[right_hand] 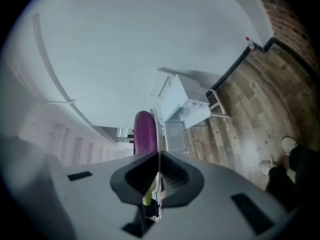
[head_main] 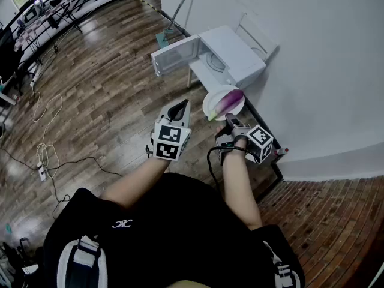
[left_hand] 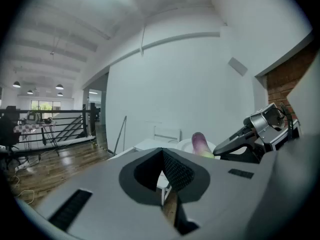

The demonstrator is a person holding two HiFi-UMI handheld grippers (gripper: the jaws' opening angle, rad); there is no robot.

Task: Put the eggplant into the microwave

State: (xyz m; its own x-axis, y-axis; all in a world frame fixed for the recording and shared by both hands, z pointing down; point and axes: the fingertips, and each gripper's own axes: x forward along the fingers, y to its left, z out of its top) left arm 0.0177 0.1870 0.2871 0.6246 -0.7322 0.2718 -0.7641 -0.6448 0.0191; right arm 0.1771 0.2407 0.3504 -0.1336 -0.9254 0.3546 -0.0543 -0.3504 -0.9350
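Observation:
A purple eggplant [head_main: 231, 100] with a green stem lies on a white plate [head_main: 215, 105]. My right gripper [head_main: 230, 120] is shut on the plate's near rim and holds it in the air. In the right gripper view the plate [right_hand: 160, 129] is edge-on between the jaws, with the eggplant [right_hand: 144, 133] to its left. The white microwave [head_main: 233, 54] stands ahead on a small white table, its door [head_main: 174, 54] swung open to the left. My left gripper [head_main: 179, 109] is shut and empty, just left of the plate; its view shows the eggplant [left_hand: 200, 143].
A white wall [head_main: 312, 53] runs along the right, with a black floor rail [head_main: 270, 155] at its foot. A mop [head_main: 174, 17] leans on the wall behind the microwave. Cables and a power strip [head_main: 41, 171] lie on the wood floor at left.

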